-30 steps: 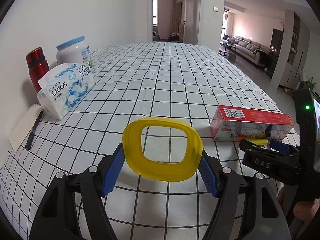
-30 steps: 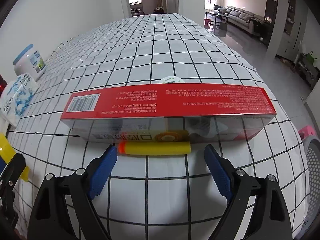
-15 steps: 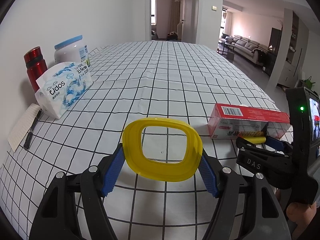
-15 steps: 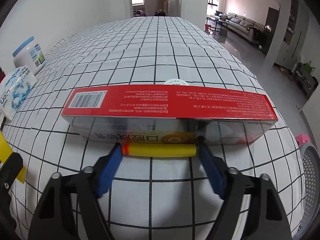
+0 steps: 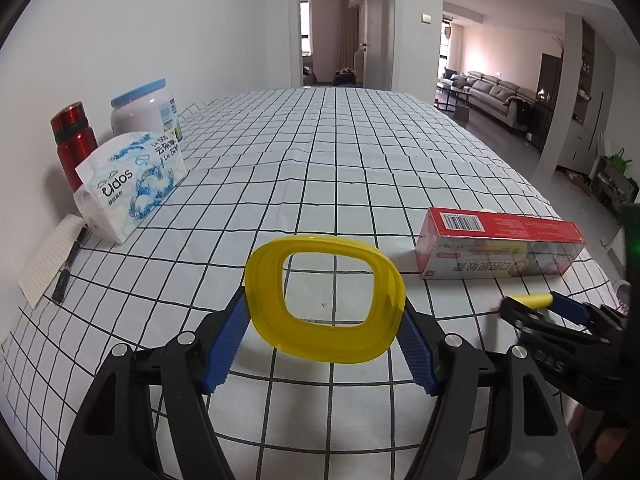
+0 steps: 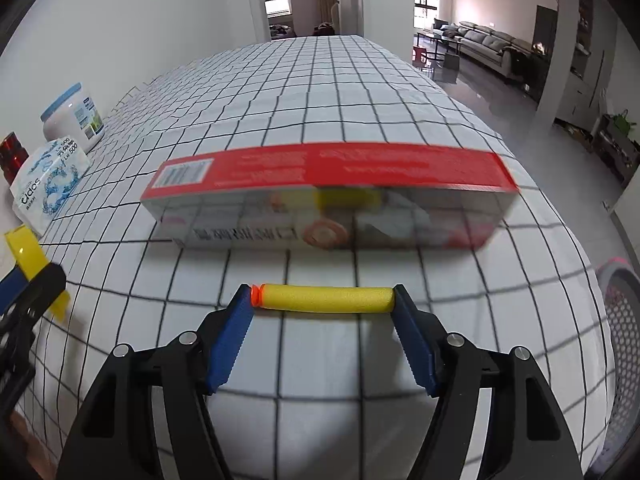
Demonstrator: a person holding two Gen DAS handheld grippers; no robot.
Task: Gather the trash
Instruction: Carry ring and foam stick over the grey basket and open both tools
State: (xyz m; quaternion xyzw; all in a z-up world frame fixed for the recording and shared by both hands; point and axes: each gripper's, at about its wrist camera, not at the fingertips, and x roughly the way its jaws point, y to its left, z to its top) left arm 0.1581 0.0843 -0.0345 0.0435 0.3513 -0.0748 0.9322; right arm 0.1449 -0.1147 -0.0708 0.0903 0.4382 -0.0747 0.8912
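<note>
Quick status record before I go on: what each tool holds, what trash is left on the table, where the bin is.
left tool: shut on yellow ring, held above the tablecloth
right tool: shut on foam dart, gripped end to end
left on table: red box
bin: mesh basket at right edge of right wrist view
by wall: tissue pack, white jar, red bottle

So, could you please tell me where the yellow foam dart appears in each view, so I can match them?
Left wrist: the dart is at the right edge, low, between the right hand-held gripper fingers, nearer than the red box.
Right wrist: the dart is centre, end to end between the blue fingertips.
Shared landmark: the red box, beyond the dart in both.
</note>
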